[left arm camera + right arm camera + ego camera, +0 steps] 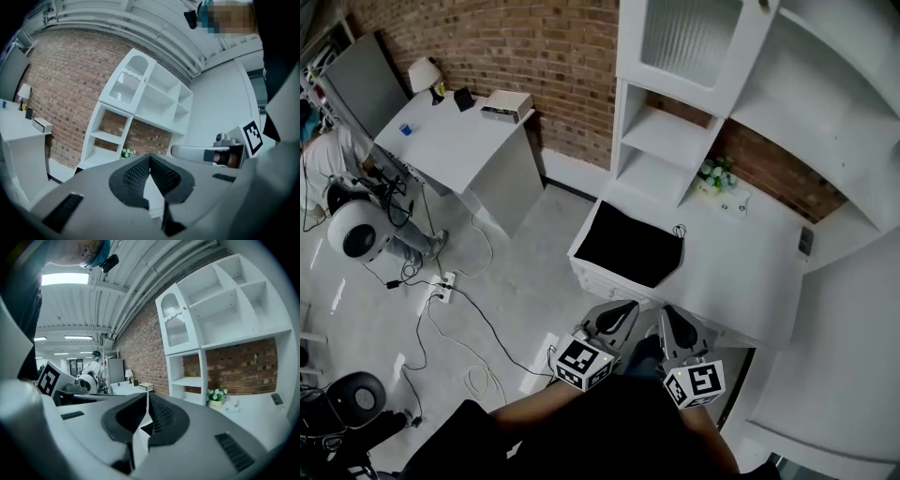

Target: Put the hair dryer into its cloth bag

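A black cloth bag [630, 246] lies flat on the left part of the white table [741, 272], with a thin dark cord loop [678, 231] at its far right corner. No hair dryer shows in any view. My left gripper [625, 309] and right gripper [668, 316] hang side by side just short of the table's near edge, both pointing at the bag. Each is shut with nothing between its pads, as the left gripper view [150, 157] and the right gripper view [146, 395] confirm. The right gripper [175, 151] also shows in the left gripper view.
A white shelf unit [675, 131] stands against the brick wall behind the table, with a small flower pot [713, 178] below it. A second white desk [455, 141] is at the far left. Cables and a power strip [441, 287] lie on the floor beside a round white device [354, 231].
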`<action>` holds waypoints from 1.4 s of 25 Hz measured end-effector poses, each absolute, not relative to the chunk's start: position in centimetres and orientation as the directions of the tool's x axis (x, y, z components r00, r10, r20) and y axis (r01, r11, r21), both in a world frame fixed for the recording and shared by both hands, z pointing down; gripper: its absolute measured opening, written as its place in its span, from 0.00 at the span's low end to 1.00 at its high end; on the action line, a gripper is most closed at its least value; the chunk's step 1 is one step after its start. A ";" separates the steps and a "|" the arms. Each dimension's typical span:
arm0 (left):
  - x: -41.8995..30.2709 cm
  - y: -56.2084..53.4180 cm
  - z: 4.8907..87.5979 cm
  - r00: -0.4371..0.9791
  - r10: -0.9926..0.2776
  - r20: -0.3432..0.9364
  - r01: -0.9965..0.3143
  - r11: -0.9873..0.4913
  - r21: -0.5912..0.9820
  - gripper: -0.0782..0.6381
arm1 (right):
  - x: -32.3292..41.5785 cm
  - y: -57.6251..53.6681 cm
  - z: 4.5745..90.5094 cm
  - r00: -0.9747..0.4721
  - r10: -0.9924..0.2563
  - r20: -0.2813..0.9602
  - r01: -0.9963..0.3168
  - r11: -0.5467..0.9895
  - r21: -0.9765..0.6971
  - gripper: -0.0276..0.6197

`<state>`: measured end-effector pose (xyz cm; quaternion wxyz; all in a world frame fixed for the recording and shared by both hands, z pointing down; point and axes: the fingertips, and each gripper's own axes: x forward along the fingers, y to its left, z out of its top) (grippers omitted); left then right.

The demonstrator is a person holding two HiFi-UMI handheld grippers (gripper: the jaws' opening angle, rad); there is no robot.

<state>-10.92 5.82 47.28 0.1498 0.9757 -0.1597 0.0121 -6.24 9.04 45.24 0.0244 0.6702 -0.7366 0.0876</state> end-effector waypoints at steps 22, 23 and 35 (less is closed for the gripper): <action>-11.2 6.9 43.8 0.953 -0.300 -0.034 -0.294 -0.947 0.129 0.13 | -9.6 8.6 44.0 0.027 -0.989 0.147 -0.998 -0.019 0.059 0.08; -11.1 6.8 43.8 0.953 -0.302 -0.029 -0.296 -0.947 0.125 0.13 | -9.5 8.5 44.0 0.025 -0.989 0.147 -0.998 -0.016 0.065 0.08; -8.5 4.6 45.0 0.940 -0.340 -0.010 -0.337 -0.935 0.106 0.13 | -5.7 7.1 45.4 0.020 -0.988 0.151 -0.999 -0.012 0.052 0.08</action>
